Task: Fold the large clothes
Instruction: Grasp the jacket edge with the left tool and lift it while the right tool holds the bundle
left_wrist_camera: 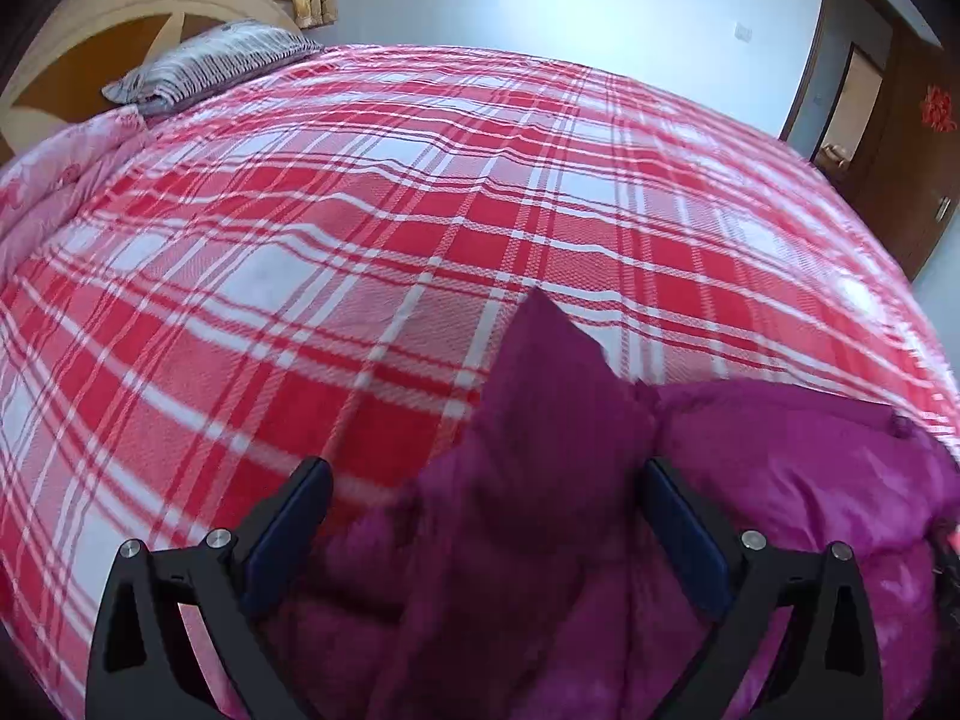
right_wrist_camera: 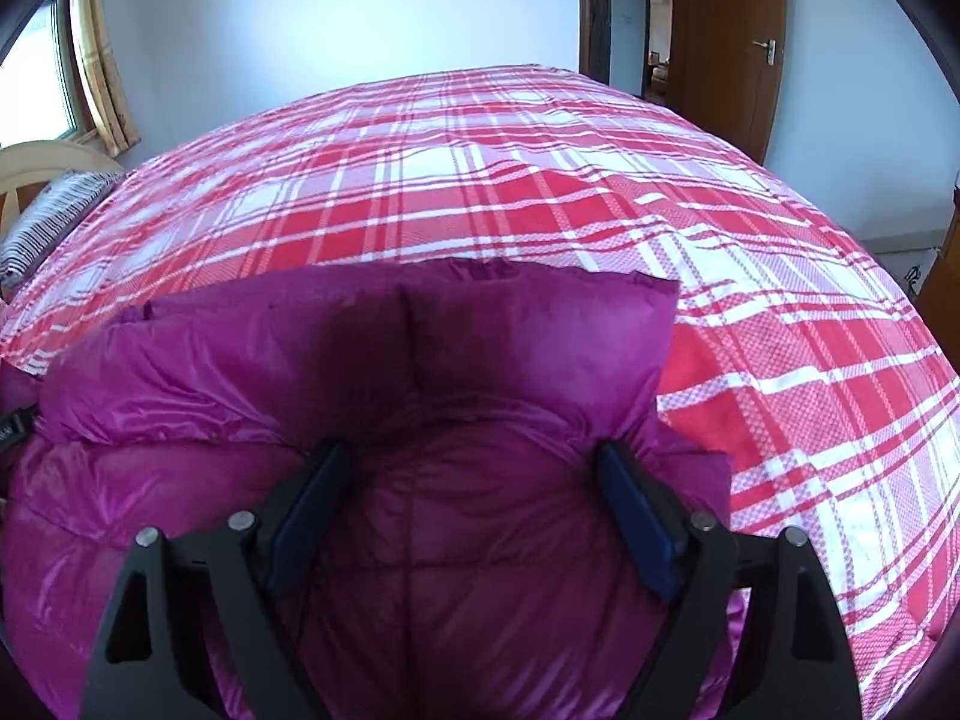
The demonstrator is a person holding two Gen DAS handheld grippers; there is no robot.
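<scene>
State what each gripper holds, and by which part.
Nothing is held. Left gripper and right gripper both stand open over the purple jacket, pads not pressing it.

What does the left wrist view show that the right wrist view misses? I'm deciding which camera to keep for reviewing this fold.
Only the left wrist view shows the pink floral quilt along the bed's edge, most of the headboard, and the left gripper, open around a raised purple flap. Only the right wrist view shows the door handle and the right gripper, open over the jacket. Both show the purple puffer jacket, plaid bedspread, striped pillow and window.
</scene>
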